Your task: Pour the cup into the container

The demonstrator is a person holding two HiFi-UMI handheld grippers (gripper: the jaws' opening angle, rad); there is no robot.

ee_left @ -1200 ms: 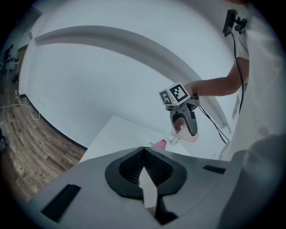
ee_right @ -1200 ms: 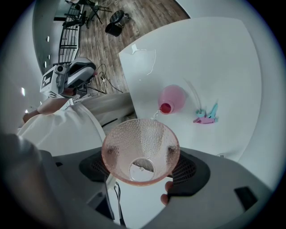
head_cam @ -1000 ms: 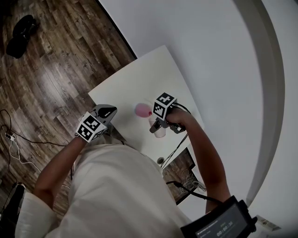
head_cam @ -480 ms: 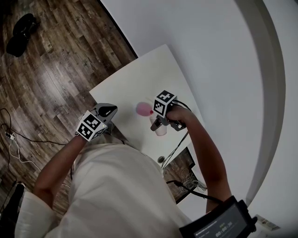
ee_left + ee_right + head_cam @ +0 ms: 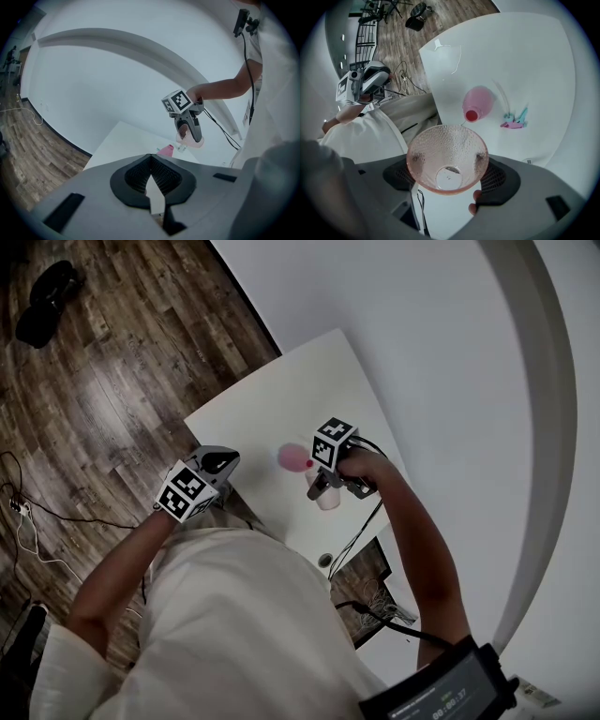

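Now our right gripper point(image 5: 323, 487) clamps the cup point(image 5: 440, 150) above the table point(image 5: 525, 61), near the container point(image 5: 477, 104); left gripper point(image 5: 152, 180) jaws together, empty. We should centre the rim over its mouth, then tip slowly.

Matte grey shell on the left gripper point(image 5: 151, 159), black ribbed pads point(image 5: 136, 176) lining the jaws. Same grey-and-black build on the right gripper point(image 5: 444, 175). Just behind the left claw, a white cube point(image 5: 187, 491) printed with black square markers; a matching cube point(image 5: 333, 444) behind the right one. Thin black cable point(image 5: 221, 122) trailing back from the right claw. Further back, a loose cream short-sleeved shirt point(image 5: 234, 615).
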